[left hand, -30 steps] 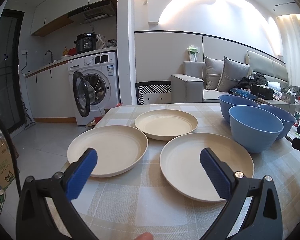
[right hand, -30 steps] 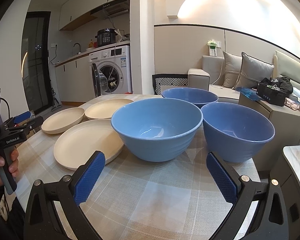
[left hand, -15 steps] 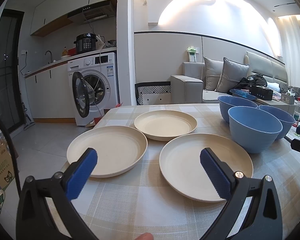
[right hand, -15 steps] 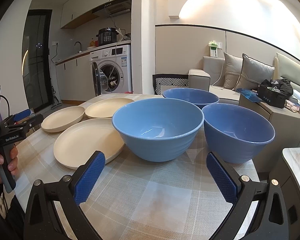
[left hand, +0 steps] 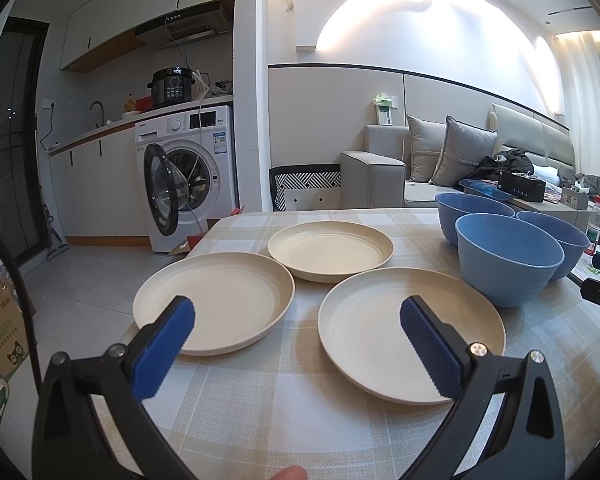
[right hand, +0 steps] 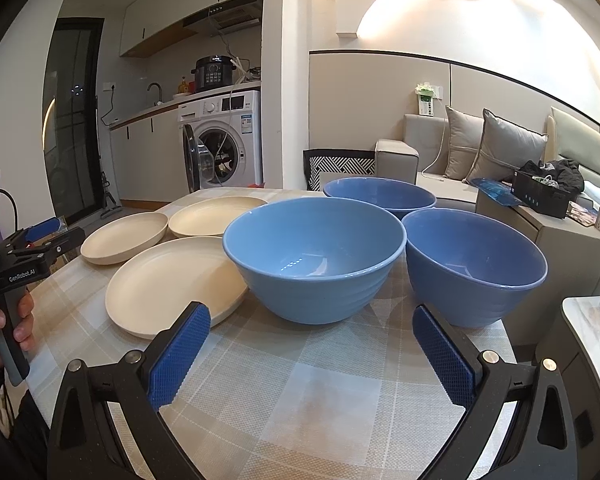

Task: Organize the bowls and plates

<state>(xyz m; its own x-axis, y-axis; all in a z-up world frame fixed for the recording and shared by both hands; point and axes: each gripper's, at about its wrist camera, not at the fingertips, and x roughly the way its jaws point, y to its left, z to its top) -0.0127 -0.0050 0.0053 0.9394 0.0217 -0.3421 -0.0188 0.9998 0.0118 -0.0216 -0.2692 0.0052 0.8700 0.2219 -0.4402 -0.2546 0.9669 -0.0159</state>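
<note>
Left wrist view — left gripper (left hand: 296, 320) hovers level, jaws wide, above plates (left hand: 410, 334).

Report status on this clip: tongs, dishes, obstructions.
Left tongs open, empty; right tongs open, empty. Three cream plates and three blue bowls unstacked on table. No obstructions seen.

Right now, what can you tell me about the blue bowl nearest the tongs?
The nearest blue bowl is deep and round, glossy like plastic or glazed ceramic, with faint ridges around its lower outside. It stands upright and empty on the checked tablecloth, its side overlapping the nearest cream plate. Nothing grips it.
</note>
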